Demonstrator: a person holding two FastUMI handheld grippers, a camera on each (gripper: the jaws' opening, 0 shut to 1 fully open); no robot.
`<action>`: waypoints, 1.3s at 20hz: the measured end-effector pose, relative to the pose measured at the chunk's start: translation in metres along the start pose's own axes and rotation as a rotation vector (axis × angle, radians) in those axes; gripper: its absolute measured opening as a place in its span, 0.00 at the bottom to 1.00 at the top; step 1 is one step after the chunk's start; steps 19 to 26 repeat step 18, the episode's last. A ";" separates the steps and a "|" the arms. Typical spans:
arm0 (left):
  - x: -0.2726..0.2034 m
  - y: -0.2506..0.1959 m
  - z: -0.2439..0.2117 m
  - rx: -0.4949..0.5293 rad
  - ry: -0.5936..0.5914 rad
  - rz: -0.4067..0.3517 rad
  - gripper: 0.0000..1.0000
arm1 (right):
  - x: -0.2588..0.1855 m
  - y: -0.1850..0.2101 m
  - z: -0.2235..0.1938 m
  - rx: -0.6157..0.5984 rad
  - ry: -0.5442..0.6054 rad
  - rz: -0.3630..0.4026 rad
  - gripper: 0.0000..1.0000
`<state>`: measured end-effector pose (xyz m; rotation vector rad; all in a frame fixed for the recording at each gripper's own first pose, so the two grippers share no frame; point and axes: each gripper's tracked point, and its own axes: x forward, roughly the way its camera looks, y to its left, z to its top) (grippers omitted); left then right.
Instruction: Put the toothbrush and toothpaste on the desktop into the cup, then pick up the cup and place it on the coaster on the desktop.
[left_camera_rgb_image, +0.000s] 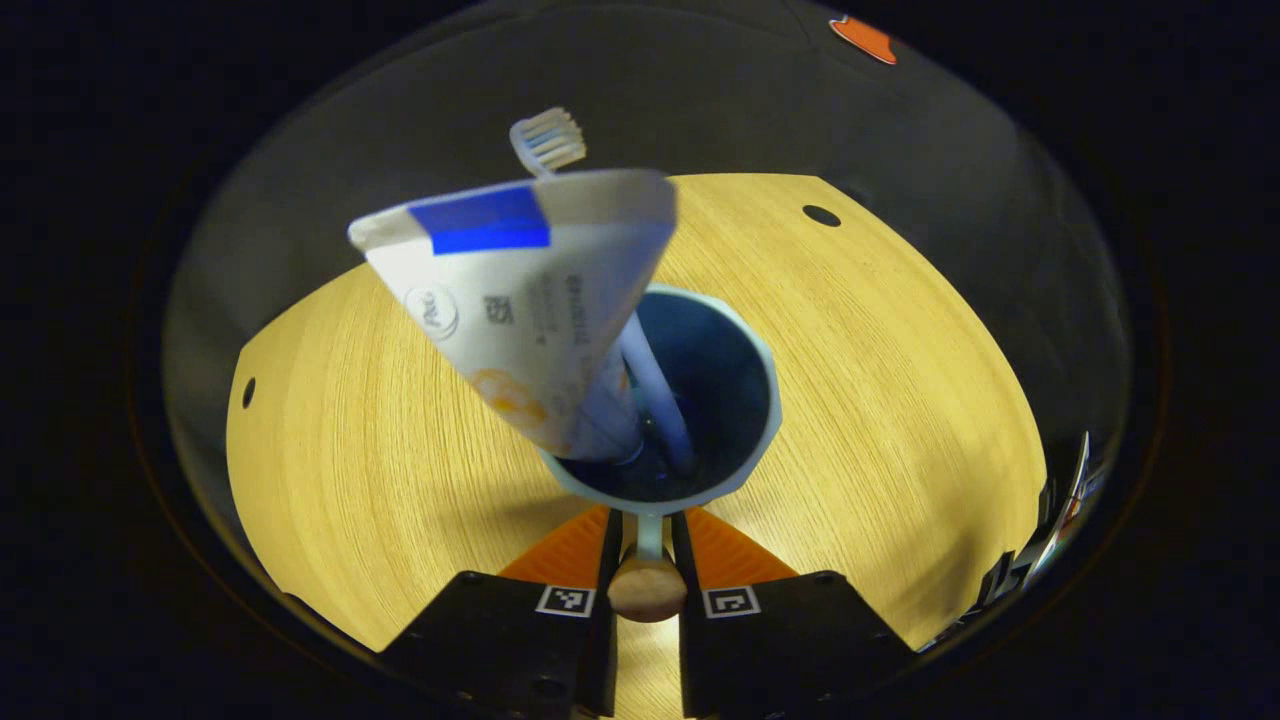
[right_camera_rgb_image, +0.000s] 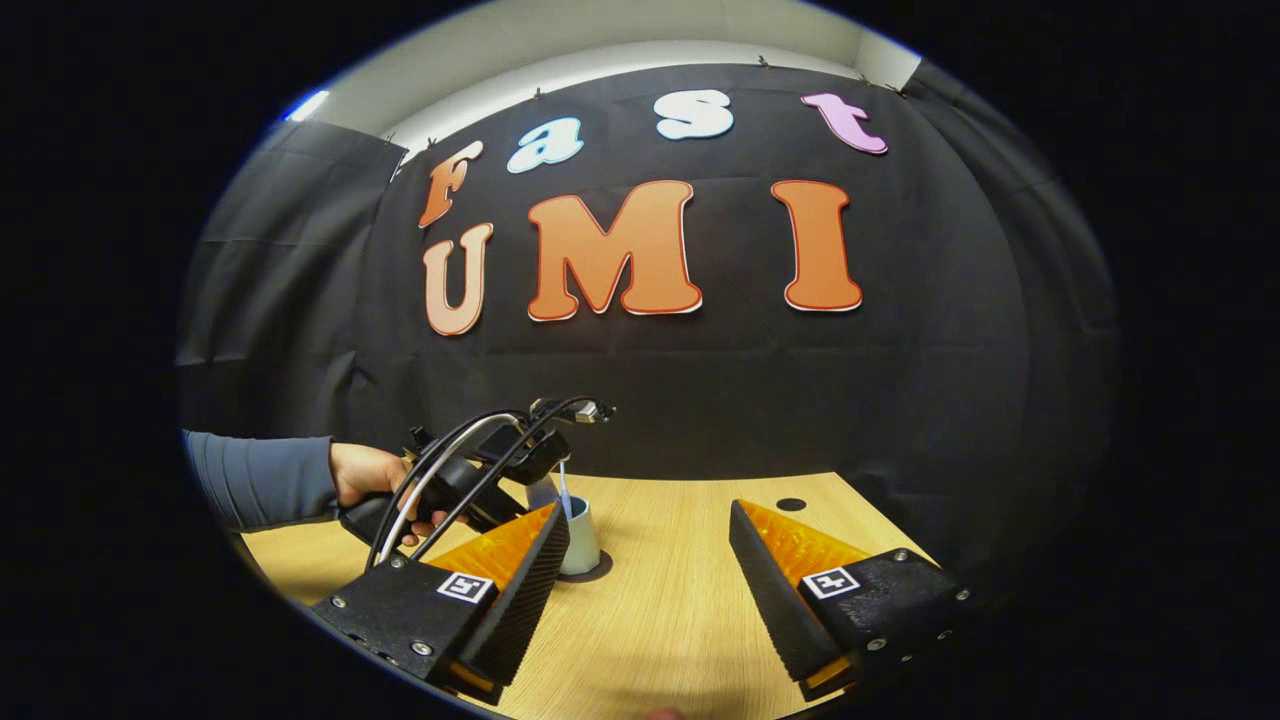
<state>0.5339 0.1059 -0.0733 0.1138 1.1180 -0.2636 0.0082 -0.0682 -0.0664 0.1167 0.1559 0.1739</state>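
Note:
In the left gripper view a light blue cup (left_camera_rgb_image: 700, 400) sits just ahead of my left gripper (left_camera_rgb_image: 647, 515). Its fingers are shut on the cup's thin handle (left_camera_rgb_image: 648, 545), which ends in a wooden knob. A white toothpaste tube (left_camera_rgb_image: 530, 310) with a blue band leans out of the cup. The toothbrush (left_camera_rgb_image: 548, 140) stands behind it with its bristles up. In the right gripper view the cup (right_camera_rgb_image: 582, 535) stands on the desktop over a dark disc (right_camera_rgb_image: 600, 577) that looks like the coaster. A hand holds the left gripper (right_camera_rgb_image: 470, 480) beside it. My right gripper (right_camera_rgb_image: 650, 510) is open and holds nothing.
The wooden desktop (left_camera_rgb_image: 880, 400) has small dark holes (left_camera_rgb_image: 821, 215) near its far edge. Black cloth walls close in the booth behind the table. A grey sleeve (right_camera_rgb_image: 260, 478) reaches in from the left in the right gripper view.

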 end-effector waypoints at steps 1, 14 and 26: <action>-0.003 0.001 0.004 0.014 0.001 0.012 0.26 | 0.001 0.001 -0.001 0.001 0.003 -0.002 1.00; -0.131 0.052 0.057 0.102 -0.490 0.259 1.00 | 0.008 0.031 0.024 -0.063 -0.083 -0.030 0.97; -0.178 0.070 0.048 0.059 -0.720 0.308 1.00 | 0.010 0.051 0.032 -0.107 -0.130 -0.019 0.97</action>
